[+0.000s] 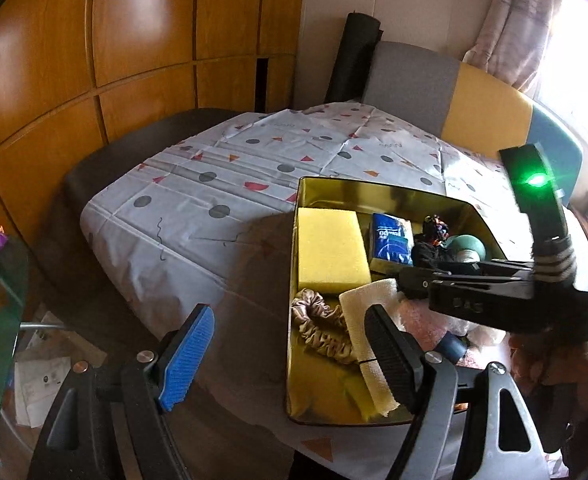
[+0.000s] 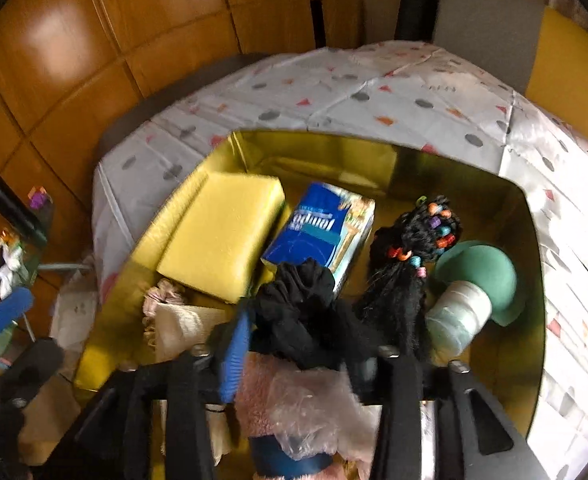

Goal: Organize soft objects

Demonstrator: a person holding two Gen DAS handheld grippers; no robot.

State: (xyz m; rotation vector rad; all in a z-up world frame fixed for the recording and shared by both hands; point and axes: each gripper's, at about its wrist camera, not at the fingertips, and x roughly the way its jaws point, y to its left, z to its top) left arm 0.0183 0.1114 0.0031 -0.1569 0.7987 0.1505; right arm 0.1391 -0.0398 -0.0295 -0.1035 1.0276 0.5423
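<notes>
Gold tin (image 2: 528, 240) on table holds yellow sponge (image 2: 222, 232), blue tissue pack (image 2: 318, 232), beaded hairpiece (image 2: 418, 248), green ball (image 2: 482, 276), scrunchie (image 1: 326, 332). Right gripper (image 2: 314, 344) half open around black cloth (image 2: 302, 312), pads not pressing; left gripper (image 1: 294, 352) wide open, empty, at tin's near edge.

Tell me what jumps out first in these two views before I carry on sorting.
The gold tin on the patterned tablecloth dominates, with a yellow sponge at its far left and a blue tissue pack beside it. In the right wrist view, a black cloth sits bunched between the right gripper's parted jaws, next to a beaded black hairpiece and a green mushroom-shaped toy.
</notes>
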